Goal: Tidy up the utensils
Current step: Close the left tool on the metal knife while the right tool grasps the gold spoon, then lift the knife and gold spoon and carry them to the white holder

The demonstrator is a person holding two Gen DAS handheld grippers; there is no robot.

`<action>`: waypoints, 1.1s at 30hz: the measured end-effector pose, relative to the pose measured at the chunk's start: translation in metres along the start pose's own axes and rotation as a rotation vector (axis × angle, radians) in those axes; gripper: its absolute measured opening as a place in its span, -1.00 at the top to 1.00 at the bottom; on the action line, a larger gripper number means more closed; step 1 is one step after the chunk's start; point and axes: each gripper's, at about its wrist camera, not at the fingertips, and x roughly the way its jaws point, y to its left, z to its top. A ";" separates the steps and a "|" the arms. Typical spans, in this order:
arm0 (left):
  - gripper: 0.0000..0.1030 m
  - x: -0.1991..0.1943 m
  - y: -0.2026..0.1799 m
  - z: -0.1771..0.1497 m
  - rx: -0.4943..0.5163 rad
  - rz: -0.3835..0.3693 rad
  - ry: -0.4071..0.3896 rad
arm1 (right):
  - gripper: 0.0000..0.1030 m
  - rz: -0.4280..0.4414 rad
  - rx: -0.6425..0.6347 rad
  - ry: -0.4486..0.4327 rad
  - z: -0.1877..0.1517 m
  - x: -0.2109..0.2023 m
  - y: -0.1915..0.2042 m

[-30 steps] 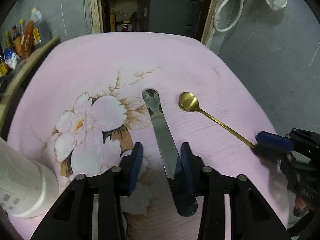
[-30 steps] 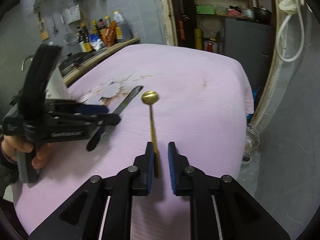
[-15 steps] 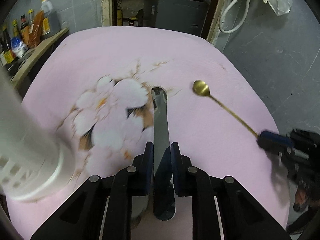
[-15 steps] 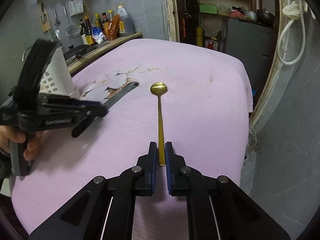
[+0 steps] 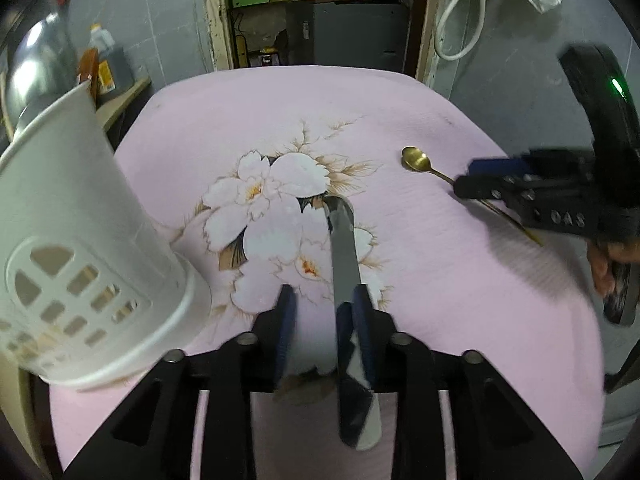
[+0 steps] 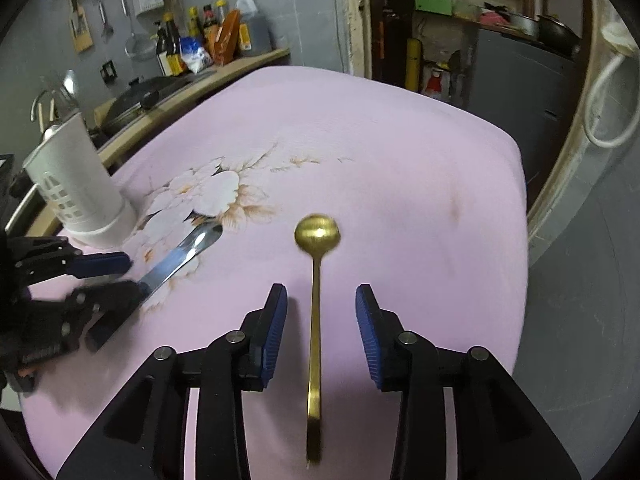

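Note:
A steel knife (image 5: 345,256) with a dark handle lies on the pink flowered cloth (image 5: 280,128). It sits between the fingers of my left gripper (image 5: 324,320), close to the right pad. The jaws are opening and the left pad stands clear of it. A gold spoon (image 6: 316,300) lies lengthwise between the blue pads of my right gripper (image 6: 322,320), whose jaws are also opening, and neither pad touches it. The right wrist view also shows the knife (image 6: 184,252), the left gripper (image 6: 100,276) and the white slotted utensil holder (image 6: 76,188).
The white utensil holder (image 5: 80,240) stands just left of my left gripper. The right gripper (image 5: 520,188) and a hand (image 5: 604,264) are over the spoon (image 5: 416,158) at the right. Bottles (image 6: 208,40) crowd a counter beyond the cloth's far left edge.
Half a second ago both grippers were shut, the left on the knife and the right on the spoon. Both have opened since. The white holder now looms larger in the left wrist view.

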 end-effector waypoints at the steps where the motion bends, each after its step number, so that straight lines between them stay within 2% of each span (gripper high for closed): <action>1: 0.41 0.002 -0.002 0.002 0.012 0.006 0.001 | 0.28 0.004 -0.005 0.008 0.005 0.004 -0.001; 7: 0.37 0.018 -0.009 0.006 0.065 0.036 0.006 | 0.25 0.041 -0.049 0.032 0.022 0.025 0.002; 11: 0.37 0.025 -0.015 0.005 0.115 0.061 0.010 | 0.24 0.016 -0.083 0.038 0.024 0.036 0.009; 15: 0.34 0.031 -0.020 0.005 0.155 0.086 0.016 | 0.31 0.017 -0.067 0.032 0.024 0.037 0.005; 17: 0.34 0.034 -0.022 0.006 0.165 0.090 0.021 | 0.49 -0.003 -0.062 0.029 0.024 0.037 0.004; 24: 0.34 0.044 -0.024 0.019 0.190 0.092 0.057 | 0.49 0.014 -0.035 0.000 0.020 0.034 -0.002; 29: 0.45 0.050 -0.020 0.028 0.187 0.076 0.089 | 0.49 0.044 -0.006 -0.009 0.019 0.034 -0.007; 33: 0.44 0.056 -0.025 0.036 0.230 0.092 0.122 | 0.49 0.064 0.011 -0.010 0.019 0.034 -0.012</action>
